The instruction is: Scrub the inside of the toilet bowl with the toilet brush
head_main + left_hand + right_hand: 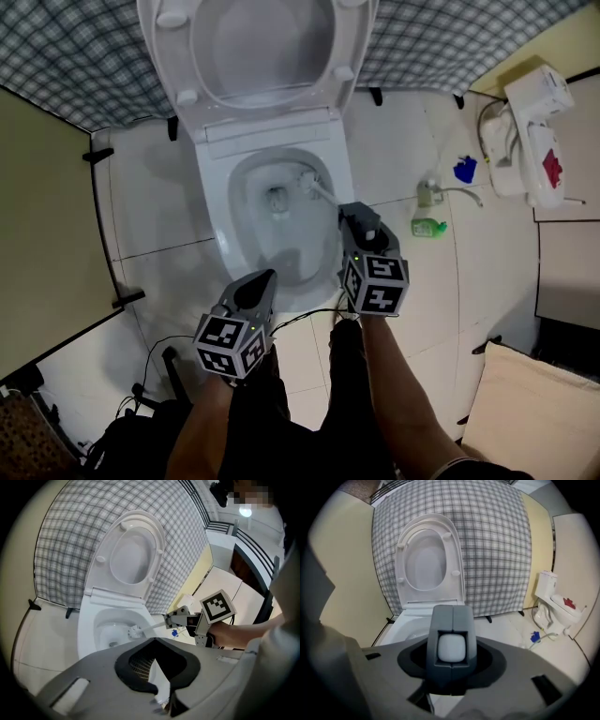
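The white toilet (211,197) stands with its seat and lid (267,42) raised. In the head view my right gripper (359,223) hovers over the bowl's right rim, shut on the toilet brush handle (325,194). The white brush head (305,178) is down inside the bowl, near the back right wall. The left gripper view shows the same brush head (135,631) in the bowl and my right gripper (174,619) gripping the handle. In the right gripper view the handle's white end (451,648) sits between the closed jaws. My left gripper (258,283) hangs over the bowl's front rim, its jaws together and holding nothing.
A checked curtain (75,56) hangs behind the toilet and a beige panel (42,216) stands at the left. On the floor to the right are a green bottle (428,227), a blue item (465,170) and a white fixture (530,131). Cables (159,361) lie near the person's legs.
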Demonstrator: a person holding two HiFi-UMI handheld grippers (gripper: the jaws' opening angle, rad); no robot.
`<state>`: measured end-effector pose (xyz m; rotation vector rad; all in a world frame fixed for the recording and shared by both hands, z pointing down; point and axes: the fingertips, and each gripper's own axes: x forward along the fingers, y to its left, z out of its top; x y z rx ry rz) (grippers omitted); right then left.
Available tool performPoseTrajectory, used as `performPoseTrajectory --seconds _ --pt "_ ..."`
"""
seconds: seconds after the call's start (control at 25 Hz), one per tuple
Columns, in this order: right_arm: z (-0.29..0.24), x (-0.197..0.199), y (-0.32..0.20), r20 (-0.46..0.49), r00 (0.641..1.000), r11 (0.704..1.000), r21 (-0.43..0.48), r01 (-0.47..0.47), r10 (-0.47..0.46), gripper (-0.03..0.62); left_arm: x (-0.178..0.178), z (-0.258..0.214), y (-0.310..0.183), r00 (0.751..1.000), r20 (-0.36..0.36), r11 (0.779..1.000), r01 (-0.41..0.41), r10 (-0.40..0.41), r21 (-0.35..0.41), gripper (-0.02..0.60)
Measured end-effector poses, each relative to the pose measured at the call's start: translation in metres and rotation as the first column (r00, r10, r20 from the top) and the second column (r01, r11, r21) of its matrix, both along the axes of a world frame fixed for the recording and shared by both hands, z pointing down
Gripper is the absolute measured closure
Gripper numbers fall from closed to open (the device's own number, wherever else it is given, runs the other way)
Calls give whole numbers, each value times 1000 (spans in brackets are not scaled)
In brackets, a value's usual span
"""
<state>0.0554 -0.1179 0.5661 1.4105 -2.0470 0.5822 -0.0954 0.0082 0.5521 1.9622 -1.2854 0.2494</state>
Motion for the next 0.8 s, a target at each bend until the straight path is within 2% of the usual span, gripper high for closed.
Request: performPoseTrajectory --seconds 0.16,0.4,0.6,0.8 --pt "0 12 23 8 994 993 -51 -111 111 407 -6 -4 -5 1000 -5 1000 -12 13 16 572" --pt "-1 20 66 4 966 959 -122 -256 258 407 -6 -11 -7 999 -18 999 -37 38 40 572" --pt "-2 24 109 -35 957 941 -171 -291 290 407 -7 -15 0 998 -26 998 -52 53 46 572" --pt "-7 19 143 -59 961 937 -215 -275 269 407 -3 -19 7 997 -28 997 -64 65 49 572"
